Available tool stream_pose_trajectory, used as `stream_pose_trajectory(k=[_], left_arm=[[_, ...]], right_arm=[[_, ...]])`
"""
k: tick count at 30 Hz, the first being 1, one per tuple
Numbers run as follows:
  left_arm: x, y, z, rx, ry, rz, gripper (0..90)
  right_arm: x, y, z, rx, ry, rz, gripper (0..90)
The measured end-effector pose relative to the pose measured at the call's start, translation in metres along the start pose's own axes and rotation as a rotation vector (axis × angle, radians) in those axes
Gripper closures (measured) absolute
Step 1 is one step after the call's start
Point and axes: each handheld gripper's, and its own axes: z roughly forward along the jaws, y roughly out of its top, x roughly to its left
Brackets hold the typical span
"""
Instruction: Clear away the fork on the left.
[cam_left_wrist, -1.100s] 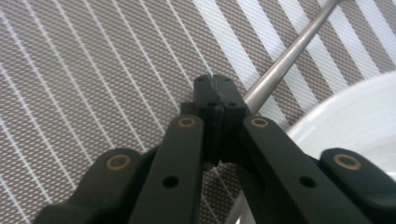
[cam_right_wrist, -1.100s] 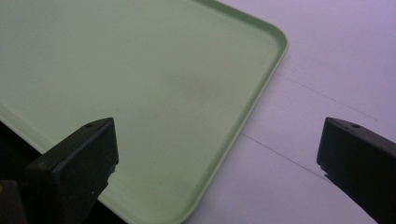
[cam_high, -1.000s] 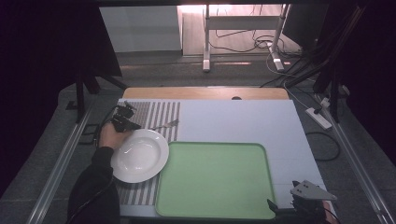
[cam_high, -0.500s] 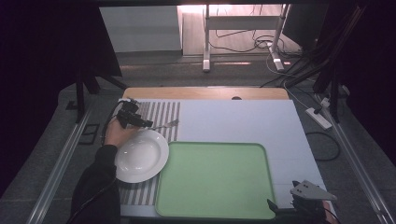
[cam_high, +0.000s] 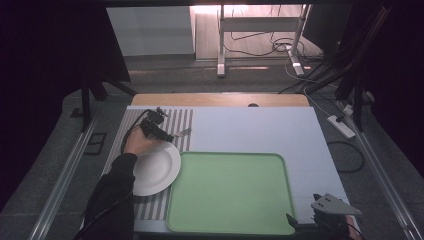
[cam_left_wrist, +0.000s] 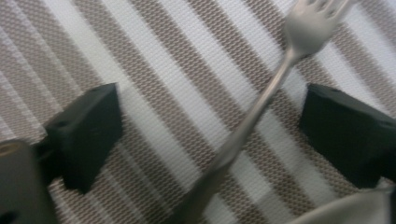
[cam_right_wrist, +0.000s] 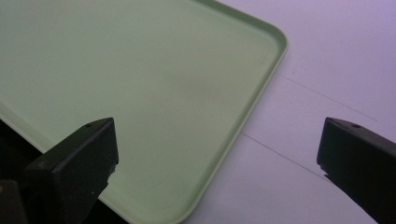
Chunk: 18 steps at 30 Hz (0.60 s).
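Note:
A silver fork (cam_left_wrist: 261, 107) lies on the striped placemat (cam_left_wrist: 140, 70), tines pointing away, and its handle runs between the jaws of my left gripper (cam_left_wrist: 210, 100). Those jaws have just been opening and stand wide, neither pad touching the fork. In the high view the left gripper (cam_high: 167, 136) sits just beyond the white plate (cam_high: 155, 170), with the fork (cam_high: 182, 133) at its tip. My right gripper (cam_right_wrist: 217, 126) is open with nothing between its fingers. It hovers over the near right corner of the green tray (cam_right_wrist: 261, 93) and appears at the table's front right (cam_high: 295, 222).
The green tray (cam_high: 230, 155) lies in the middle front of the white table top (cam_high: 260, 125), right beside the plate. The plate's rim (cam_left_wrist: 345, 210) shows at the lower right of the left gripper view. Cables and a power strip (cam_high: 342, 125) lie on the floor beyond the table.
The left hand and its gripper have moved to the right across the striped placemat, up to the fork. The right gripper has stayed where it was.

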Motion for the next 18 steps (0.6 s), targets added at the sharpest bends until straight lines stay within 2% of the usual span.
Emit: stream_pose_trajectory(k=[2, 3, 4, 5, 6, 7, 8, 9, 10, 11, 12, 13, 14, 18], left_arm=[[0.001, -0.001, -0.002, -0.004, -0.003, 0.008, 19.7], [0.002, -0.002, -0.003, -0.009, -0.002, 0.013, 19.7], [0.004, -0.004, -0.005, -0.018, -0.01, 0.018, 29.7], [0.006, -0.006, -0.006, -0.025, -0.008, 0.022, 29.7], [0.007, -0.008, -0.007, -0.034, -0.007, 0.021, 39.9], [0.009, -0.01, -0.008, -0.044, -0.011, 0.021, 39.9], [0.012, -0.012, -0.01, -0.053, -0.011, 0.024, 45.1], [0.014, -0.014, -0.011, -0.061, -0.014, 0.02, 56.7], [0.015, -0.016, -0.011, -0.069, -0.013, 0.02, 56.7], [0.016, -0.018, -0.011, -0.078, -0.014, 0.022, 60.6], [0.017, -0.019, -0.012, -0.083, -0.012, 0.019, 66.1], [0.019, -0.021, -0.013, -0.083, -0.018, 0.018, 75.4], [0.019, -0.021, -0.013, -0.083, -0.018, 0.018, 79.2], [0.022, -0.022, -0.014, -0.076, -0.05, 0.021, 83.6]], right_arm=[[0.0, 0.0, 0.0, 0.001, 0.0, 0.0, 0.0], [0.0, 0.0, 0.0, 0.001, 0.0, 0.0, 0.0], [0.0, 0.0, 0.0, 0.001, -0.001, -0.001, 0.0], [0.0, 0.0, 0.0, 0.001, -0.001, -0.001, 0.0], [0.0, 0.0, 0.0, 0.003, -0.002, -0.004, 0.0], [0.0, 0.0, 0.0, 0.003, -0.002, -0.004, 0.0], [0.0, 0.0, 0.0, 0.004, -0.002, -0.005, 0.0], [0.001, 0.0, 0.0, 0.004, -0.001, -0.007, 0.0], [0.001, 0.0, 0.0, 0.004, -0.001, -0.007, 0.0], [0.001, 0.0, 0.0, 0.004, -0.002, -0.007, 0.0], [0.001, 0.0, 0.001, 0.006, -0.001, -0.008, 0.0], [0.001, 0.0, 0.001, 0.006, -0.001, -0.008, 0.0], [0.001, 0.0, 0.001, 0.006, -0.001, -0.008, 0.0], [0.001, 0.0, 0.0, 0.007, 0.0, -0.01, 0.0]])
